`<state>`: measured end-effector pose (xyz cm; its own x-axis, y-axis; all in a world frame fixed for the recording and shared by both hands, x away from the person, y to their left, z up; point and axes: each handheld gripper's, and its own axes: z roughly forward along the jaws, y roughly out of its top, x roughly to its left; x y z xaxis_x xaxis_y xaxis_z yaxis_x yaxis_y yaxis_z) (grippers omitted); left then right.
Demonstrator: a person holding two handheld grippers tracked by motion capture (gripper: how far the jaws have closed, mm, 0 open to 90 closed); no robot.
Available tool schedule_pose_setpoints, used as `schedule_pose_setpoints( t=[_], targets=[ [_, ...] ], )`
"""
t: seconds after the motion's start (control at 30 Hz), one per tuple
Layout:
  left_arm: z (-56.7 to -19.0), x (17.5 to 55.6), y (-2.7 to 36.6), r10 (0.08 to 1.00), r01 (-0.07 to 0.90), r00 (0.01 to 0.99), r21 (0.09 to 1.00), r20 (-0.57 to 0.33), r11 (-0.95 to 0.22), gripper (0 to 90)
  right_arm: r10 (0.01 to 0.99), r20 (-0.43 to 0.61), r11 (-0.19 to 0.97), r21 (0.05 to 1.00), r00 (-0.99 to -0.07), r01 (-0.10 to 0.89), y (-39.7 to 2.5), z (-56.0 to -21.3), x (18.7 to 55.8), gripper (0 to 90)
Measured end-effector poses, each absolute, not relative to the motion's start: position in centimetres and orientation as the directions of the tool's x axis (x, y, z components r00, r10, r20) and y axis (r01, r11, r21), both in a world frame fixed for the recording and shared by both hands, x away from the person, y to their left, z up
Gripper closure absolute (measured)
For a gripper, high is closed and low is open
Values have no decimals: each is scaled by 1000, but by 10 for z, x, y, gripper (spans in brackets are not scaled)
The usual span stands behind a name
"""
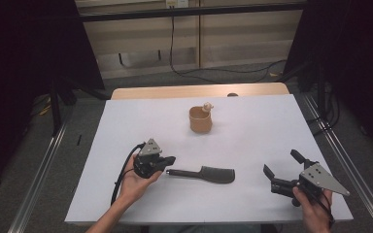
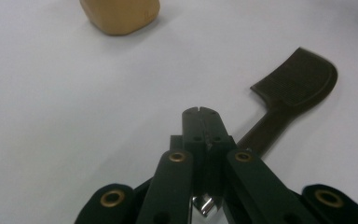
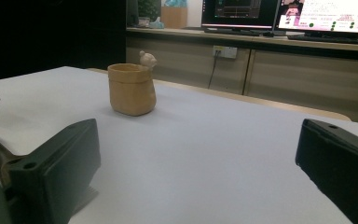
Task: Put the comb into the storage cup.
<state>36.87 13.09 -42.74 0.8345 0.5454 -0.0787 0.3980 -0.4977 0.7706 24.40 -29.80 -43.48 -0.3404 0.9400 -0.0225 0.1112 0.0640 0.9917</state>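
Note:
A dark brown comb lies flat on the white table near the front, handle pointing left. My left gripper hovers just over the handle's end, jaws shut together with nothing between them. In the left gripper view the closed gripper sits beside the comb, whose handle runs under the right side. A tan cup with a small figurine on its rim stands upright mid-table. My right gripper is open at the front right, empty, facing the cup.
The wooden table edge shows beyond the white sheet. Metal rails run along both sides of the table. Dark curtains stand left and right. Monitors sit on a far counter.

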Motion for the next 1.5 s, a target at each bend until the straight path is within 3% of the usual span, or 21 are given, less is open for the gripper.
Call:
schedule_pose_setpoints(
  t=[1.5],
  targets=[
    [-439,355,121,501,417,862,667,-75,-617,900,939,-28,69,992,-343,107,-299,-435,244,0]
  ],
)
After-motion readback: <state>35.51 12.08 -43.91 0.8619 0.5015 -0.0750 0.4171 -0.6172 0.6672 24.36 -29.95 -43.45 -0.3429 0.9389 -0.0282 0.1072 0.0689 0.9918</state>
